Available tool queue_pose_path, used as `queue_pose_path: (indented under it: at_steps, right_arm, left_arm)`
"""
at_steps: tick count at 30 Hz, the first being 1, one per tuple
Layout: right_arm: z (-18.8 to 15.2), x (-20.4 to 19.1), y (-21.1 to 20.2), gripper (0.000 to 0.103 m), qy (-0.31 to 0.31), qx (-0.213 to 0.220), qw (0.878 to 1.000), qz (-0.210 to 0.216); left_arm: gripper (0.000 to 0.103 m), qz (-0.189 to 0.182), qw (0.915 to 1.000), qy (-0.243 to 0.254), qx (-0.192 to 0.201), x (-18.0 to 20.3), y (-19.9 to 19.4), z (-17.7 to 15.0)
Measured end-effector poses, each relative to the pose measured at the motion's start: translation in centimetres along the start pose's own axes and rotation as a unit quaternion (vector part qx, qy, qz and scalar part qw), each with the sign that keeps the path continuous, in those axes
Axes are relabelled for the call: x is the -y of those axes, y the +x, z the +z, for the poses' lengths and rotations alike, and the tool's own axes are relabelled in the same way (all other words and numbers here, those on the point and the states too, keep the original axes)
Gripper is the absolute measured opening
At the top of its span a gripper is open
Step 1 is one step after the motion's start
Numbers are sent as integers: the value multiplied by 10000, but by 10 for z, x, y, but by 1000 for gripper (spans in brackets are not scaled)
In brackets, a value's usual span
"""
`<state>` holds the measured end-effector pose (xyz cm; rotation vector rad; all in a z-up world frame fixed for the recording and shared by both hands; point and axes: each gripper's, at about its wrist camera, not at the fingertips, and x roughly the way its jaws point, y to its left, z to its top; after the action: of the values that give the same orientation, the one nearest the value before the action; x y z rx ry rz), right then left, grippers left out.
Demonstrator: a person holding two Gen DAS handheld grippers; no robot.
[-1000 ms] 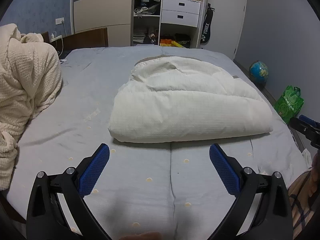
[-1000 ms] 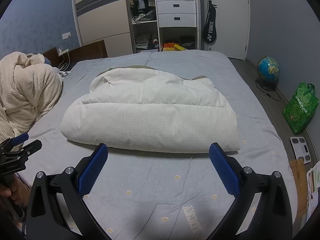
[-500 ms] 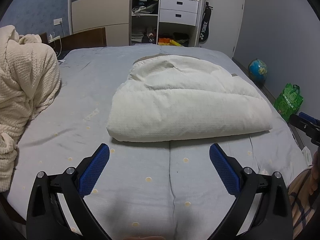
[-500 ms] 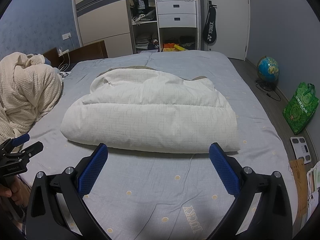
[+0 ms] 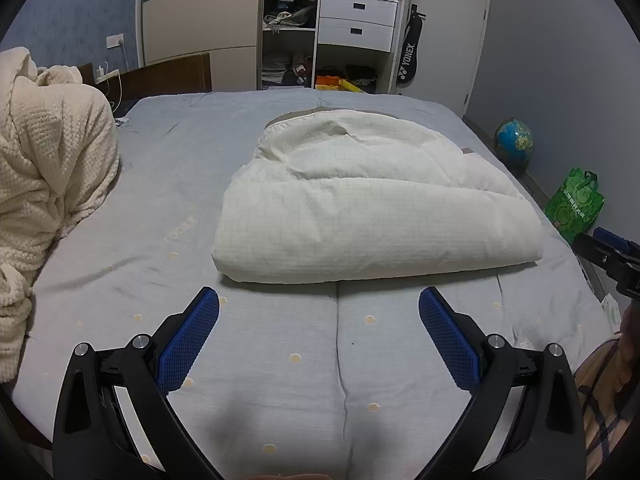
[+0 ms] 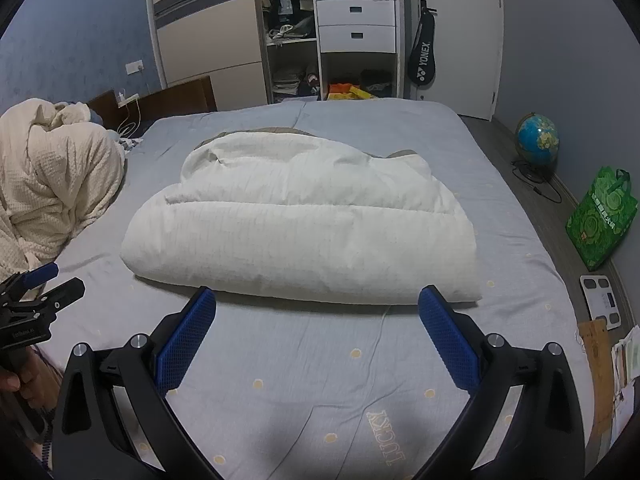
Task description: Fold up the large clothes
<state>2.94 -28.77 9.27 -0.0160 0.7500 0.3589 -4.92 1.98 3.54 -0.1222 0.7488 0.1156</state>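
The white quilt (image 5: 376, 216) sits folded into a thick, puffy bundle in the middle of the bed (image 5: 168, 208), long side facing the cameras, with a rounded fold along the near edge and looser layers bunched toward the back. A bit of tan lining peeks out behind it. Faint grid stitching shows on the fabric.

Both tools hover over the near part of the grey sheet, short of the quilt and not touching it. The left gripper (image 5: 319, 300) has its blue pads spread wide with nothing between them, and the right gripper (image 6: 316, 298) is just the same, wide apart and empty.

A cream waffle blanket (image 5: 48, 184) is heaped on the left side of the bed. Behind the bed, the wardrobe (image 6: 292, 40) stands open with clothes hanging up top and folded stuff on the shelves, next to two white drawers (image 6: 356, 20). On the floor to the right there's a globe (image 6: 537, 140), a green bag (image 6: 602, 220) that can't be seen into, and a scale (image 6: 600, 300)
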Motion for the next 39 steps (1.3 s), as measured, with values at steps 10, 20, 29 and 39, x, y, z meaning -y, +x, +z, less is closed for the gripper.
queue_pose_path:
  at_steps: [10,20,29,39]
  right_arm:
    - [1,0,2,96,-12,-3,10000,4]
    - [1,0,2,96,-12,-5,10000,1]
    - [0,-1,2,96,-15,-5,10000,-1]
    - [1,-1,2,96,-19,-11,10000,2]
  left_arm:
    - [96,-18,10000,35,-18,1,1,0]
    - [96,-25,10000,14,-20,0,2,-1]
    - [96,-42,10000,54,-20,-1,2,-1]
    - [96,-33,10000,60,-25,-1,2,0]
